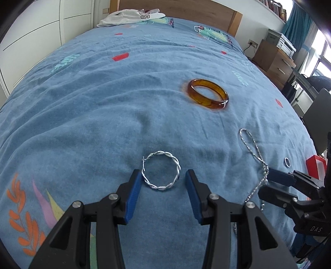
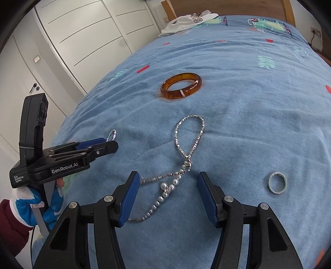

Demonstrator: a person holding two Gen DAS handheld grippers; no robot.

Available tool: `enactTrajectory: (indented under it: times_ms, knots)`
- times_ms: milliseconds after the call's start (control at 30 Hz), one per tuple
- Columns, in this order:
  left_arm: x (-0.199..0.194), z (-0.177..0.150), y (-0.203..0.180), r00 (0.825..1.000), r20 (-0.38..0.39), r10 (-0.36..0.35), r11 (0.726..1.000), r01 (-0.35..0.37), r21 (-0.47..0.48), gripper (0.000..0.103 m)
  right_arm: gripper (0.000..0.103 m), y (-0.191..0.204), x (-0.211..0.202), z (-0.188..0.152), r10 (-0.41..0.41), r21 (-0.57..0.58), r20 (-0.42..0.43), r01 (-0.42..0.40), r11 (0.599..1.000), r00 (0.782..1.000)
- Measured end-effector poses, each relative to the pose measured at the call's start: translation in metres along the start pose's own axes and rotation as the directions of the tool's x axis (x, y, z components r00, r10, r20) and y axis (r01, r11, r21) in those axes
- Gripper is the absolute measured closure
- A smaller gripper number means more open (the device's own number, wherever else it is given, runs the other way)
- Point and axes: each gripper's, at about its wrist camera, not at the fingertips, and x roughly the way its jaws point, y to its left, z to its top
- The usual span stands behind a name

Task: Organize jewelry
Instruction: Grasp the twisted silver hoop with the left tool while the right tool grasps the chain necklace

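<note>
Silver twisted hoop (image 1: 161,171) lies between our left gripper (image 1: 163,178)'s wide fingers, the beaded chain (image 2: 182,157) between our right gripper (image 2: 167,182)'s, amber bangle (image 1: 208,94) at one o'clock; we should lower squarely before closing.

A blue bedspread (image 1: 103,107) printed with leaves and red patches is spread over the bed. At its far end a white garment (image 1: 128,17) is crumpled before the wooden headboard (image 1: 186,10). White wardrobe doors (image 2: 86,33) are seen left, a wooden drawer unit (image 1: 273,60) far right.
</note>
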Motion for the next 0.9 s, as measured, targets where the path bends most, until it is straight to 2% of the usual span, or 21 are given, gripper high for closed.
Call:
enactTrajectory:
  times_ms: [133,300,500,533,900]
  knots:
    - [0.004,0.001,0.0,1.0,0.002,0.004,1.0,-0.004,0.003,0.061,0.049,0.004,0.009,0.006,0.016,-0.004,0.005,-0.016,1.0,1.0]
    - [0.007,0.002,-0.001,1.0,0.012,0.01,1.0,-0.01,0.001,0.062,0.072,0.008,0.018,0.006,0.025,-0.01,-0.009,-0.025,1.0,1.0]
    - [0.01,0.002,0.002,1.0,0.027,0.001,0.999,0.0,-0.032,0.063,0.092,0.014,0.023,0.001,0.026,-0.016,-0.013,-0.026,1.0,1.0]
    - [0.009,0.002,0.002,1.0,0.03,0.004,0.999,-0.003,-0.033,0.066,0.094,0.014,0.023,-0.001,0.028,-0.018,-0.012,-0.028,0.999,1.0]
    - [-0.008,-0.011,-0.005,0.998,0.056,0.022,1.0,-0.022,-0.016,0.066,0.096,0.029,0.003,-0.011,0.056,-0.05,0.028,-0.055,0.997,0.998]
